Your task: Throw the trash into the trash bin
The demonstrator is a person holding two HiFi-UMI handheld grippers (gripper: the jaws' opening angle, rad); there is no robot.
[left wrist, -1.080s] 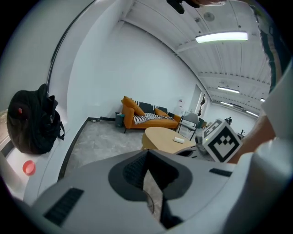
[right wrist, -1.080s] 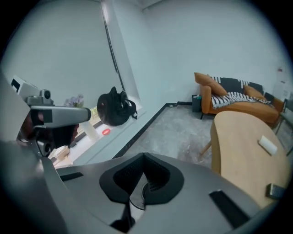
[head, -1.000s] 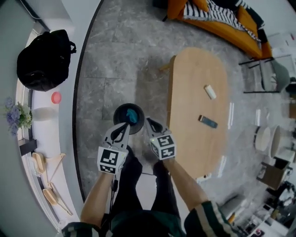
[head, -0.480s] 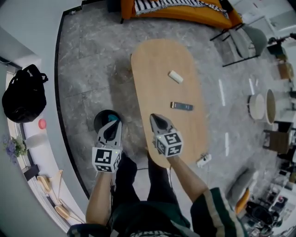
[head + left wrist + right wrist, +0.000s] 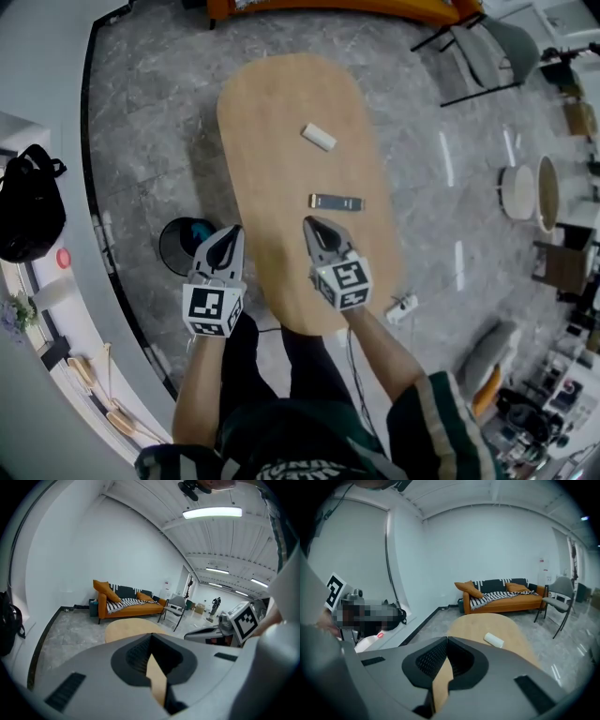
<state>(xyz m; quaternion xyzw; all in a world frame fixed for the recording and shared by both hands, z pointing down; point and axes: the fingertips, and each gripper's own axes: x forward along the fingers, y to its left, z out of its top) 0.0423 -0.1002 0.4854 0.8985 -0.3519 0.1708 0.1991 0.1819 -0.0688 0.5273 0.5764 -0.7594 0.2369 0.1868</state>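
The oval wooden table point(image 5: 281, 103) carries a white roll-shaped scrap point(image 5: 319, 137) and a dark flat bar-shaped object point(image 5: 336, 202). On the floor left of the table stands the black trash bin point(image 5: 178, 248), with something blue point(image 5: 200, 230) inside. My left gripper point(image 5: 226, 240) is shut and empty at the table's near left edge, just right of the bin. The right gripper point(image 5: 314, 228) is shut and empty over the table's near end, short of the dark object. In the right gripper view the jaws point(image 5: 447, 641) meet, with the white scrap point(image 5: 493, 640) ahead. The left gripper's point(image 5: 151, 639) own view shows the table point(image 5: 126, 627) ahead.
An orange sofa point(image 5: 375, 7) and a grey chair point(image 5: 497, 52) stand beyond the table. A black bag point(image 5: 28, 206) lies on the white ledge at left. There are a white power strip point(image 5: 401, 306) on the floor near the table's end and pale round stools point(image 5: 516, 192) at right.
Both grippers have left the bin's mouth and moved right toward the table. The right one is now over its near end, and the bin lies left of the left gripper.
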